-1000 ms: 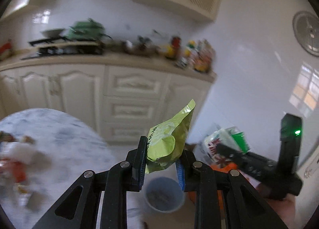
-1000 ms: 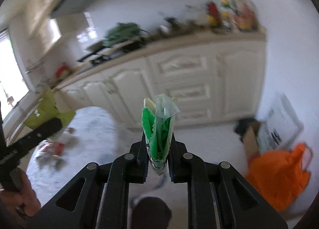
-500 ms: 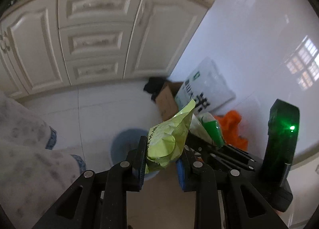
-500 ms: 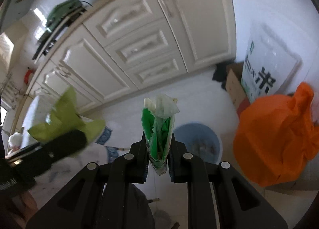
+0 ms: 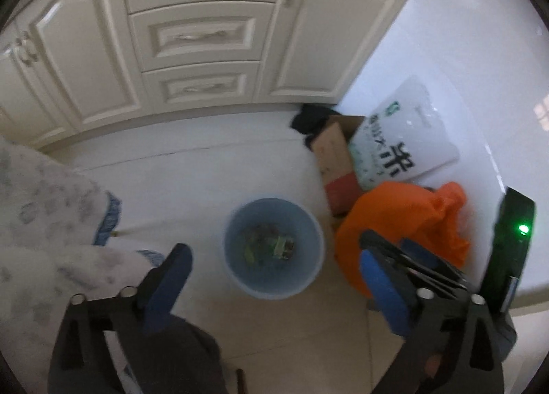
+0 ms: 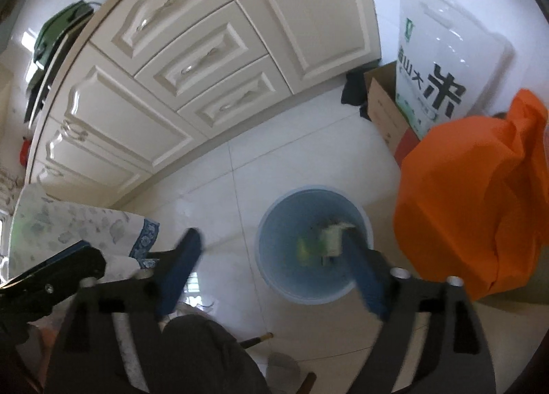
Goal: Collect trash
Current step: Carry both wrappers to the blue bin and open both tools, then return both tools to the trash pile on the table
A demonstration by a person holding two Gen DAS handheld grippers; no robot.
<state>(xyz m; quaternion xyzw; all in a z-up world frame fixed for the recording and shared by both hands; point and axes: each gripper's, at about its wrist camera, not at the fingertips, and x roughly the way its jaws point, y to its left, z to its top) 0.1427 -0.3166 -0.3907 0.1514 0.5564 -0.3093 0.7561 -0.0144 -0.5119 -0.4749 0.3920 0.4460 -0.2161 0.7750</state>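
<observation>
**Inspector:** Right, report the state of both grippers.

**Operator:** I see the left gripper (image 5: 274, 277) with its jaws spread wide and nothing between them; they have just been opening. My right gripper (image 6: 271, 263) reads the same: jaws far apart, just opened, pads bare. Both point steeply down at the floor.

**Inspector:** Location of the trash?

**Operator:** I find it in the blue bin (image 5: 236, 277), which stands on the white tiled floor (image 5: 192, 181) directly below both grippers. From the left wrist view, mixed wrappers (image 5: 271, 245) lie at the bottom. From the right wrist view, a pale green-and-white packet (image 6: 331, 239) shows inside the bin's mouth, blurred; I cannot tell whether it is at rest.

**Inspector:** Surroundings?

**Operator:** I note 1 orange bag (image 5: 408, 222) just beside the bin, with a cardboard box (image 5: 333, 154) and a white printed sack (image 5: 401, 140) behind it against the wall. Cream cabinets (image 5: 192, 37) run along the far side. A patterned tablecloth (image 5: 41, 222) hangs at the left edge, well clear of the bin.
</observation>
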